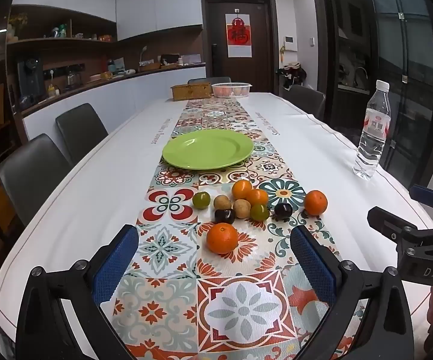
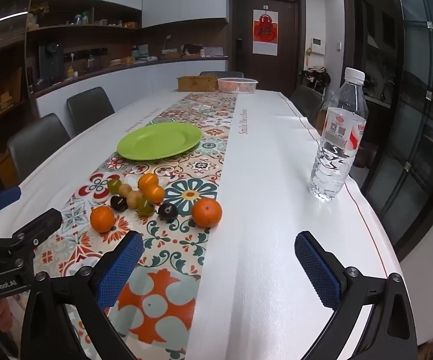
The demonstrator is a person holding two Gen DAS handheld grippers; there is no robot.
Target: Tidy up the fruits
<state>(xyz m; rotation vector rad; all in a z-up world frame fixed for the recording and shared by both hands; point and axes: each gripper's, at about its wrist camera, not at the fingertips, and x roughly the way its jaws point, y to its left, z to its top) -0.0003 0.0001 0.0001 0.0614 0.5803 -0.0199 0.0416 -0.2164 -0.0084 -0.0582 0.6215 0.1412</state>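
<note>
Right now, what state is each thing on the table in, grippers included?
Left gripper: open, holding nothing.
Right gripper: open, holding nothing.
Plate: empty, flat on the runner.
Fruits: loose on the runner, none on the plate.
Bottle: upright, capped.
Basket: at the far end, contents unclear.
Door: shut.

My left gripper [image 1: 214, 258], a black frame with blue textured pads [image 1: 115, 261], hangs low over the patterned table runner [image 1: 243, 309] with its fingers spread wide and nothing between them. My right gripper [image 2: 219, 267], the same black frame with blue pads [image 2: 317, 265], hangs level beside it toward the runner's right edge, likewise spread wide and holding nothing. Each one shows at the edge of the other's view, apart and not touching.
</note>
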